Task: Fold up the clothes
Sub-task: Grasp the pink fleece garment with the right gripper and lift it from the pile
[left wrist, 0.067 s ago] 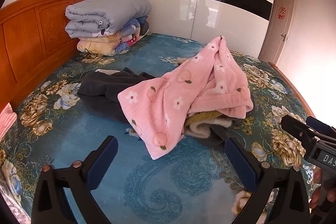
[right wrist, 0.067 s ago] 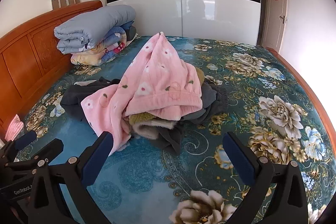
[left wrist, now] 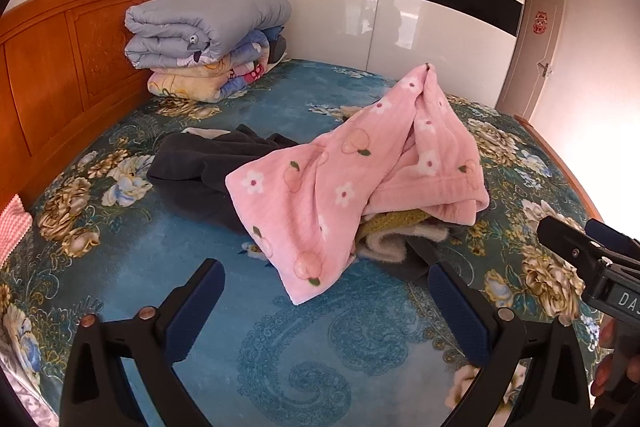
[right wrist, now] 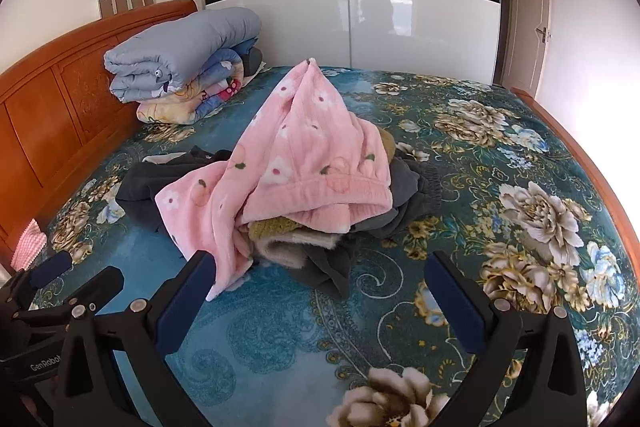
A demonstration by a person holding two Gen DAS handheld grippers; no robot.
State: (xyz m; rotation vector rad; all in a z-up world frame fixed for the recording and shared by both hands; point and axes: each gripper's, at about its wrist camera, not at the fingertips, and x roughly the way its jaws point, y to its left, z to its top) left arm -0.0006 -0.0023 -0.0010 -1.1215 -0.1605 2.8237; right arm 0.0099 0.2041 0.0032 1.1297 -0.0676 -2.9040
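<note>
Left wrist view: left gripper (left wrist: 326, 301) low over the floral bedspread (left wrist: 120, 267), jaws spread wide, nothing between them. Pink flowered garment (left wrist: 352, 179) heaped just ahead at 12 o'clock, draped over dark grey clothes (left wrist: 192, 163) and a yellow-cream piece (left wrist: 394, 227). Right gripper (left wrist: 580, 247) enters at 3 o'clock. Folded quilts (left wrist: 208, 27) at 10 o'clock by the headboard (left wrist: 60, 67).

Right wrist view: right gripper (right wrist: 320, 291) also splayed, empty; the garment's hem reaches its left finger (right wrist: 188, 299), contact unclear.

Pink flower-printed garment (left wrist: 352, 171) on a teal floral bedspread (left wrist: 280, 339), grey clothes (left wrist: 200, 163) beside.
</note>
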